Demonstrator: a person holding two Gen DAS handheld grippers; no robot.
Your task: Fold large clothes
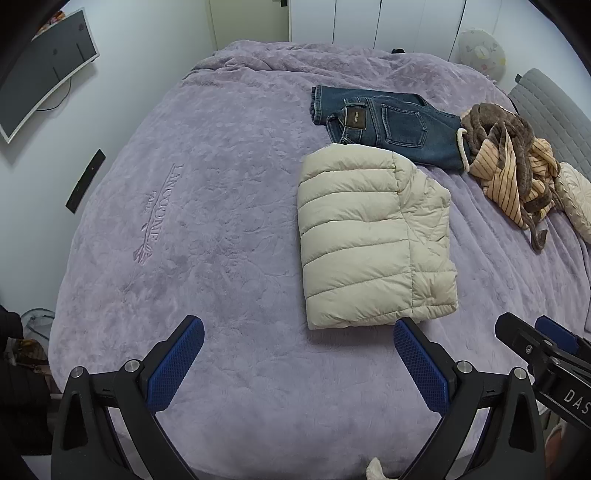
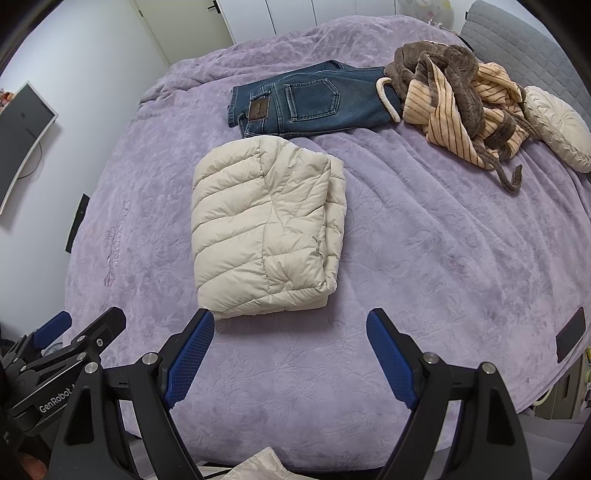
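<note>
Lavender plush bedspread (image 1: pixel 229 229) with an embossed leaf pattern and stitched lettering fills nearly all of what I see from both wrist cameras, with white wardrobe doors (image 1: pixel 369 18) behind the bed and a curved grey monitor (image 1: pixel 44 70) on the wall to one side. My landmark is the cream quilted puffer jacket (image 1: pixel 365 236), which lies folded into a thick rectangular bundle on the bedspread. Just beyond the jacket, at its far edge, sits a pair of folded dark blue denim jeans (image 1: pixel 391 122) with a brown leather waistband patch facing up; from my views I cannot tell whether the two touch. Past the jeans, further from the jacket on the headboard side, is a crumpled heap of peach striped fabric with brown fleece trim (image 1: pixel 513 162), touching the jeans' end, and beside that heap a round cream pleated cushion (image 2: pixel 557 125).

Both grippers hang short of the jacket's near edge, above bare bedspread. My left gripper (image 1: pixel 299 354) has its blue-padded fingers spread wide with nothing between them. My right gripper (image 2: pixel 290 350) is likewise spread apart and holds nothing; its left finger tip appears just short of the jacket's near corner. A scrap of cream quilted fabric (image 2: pixel 258 465) shows at the bottom edge of the right wrist view.
</note>
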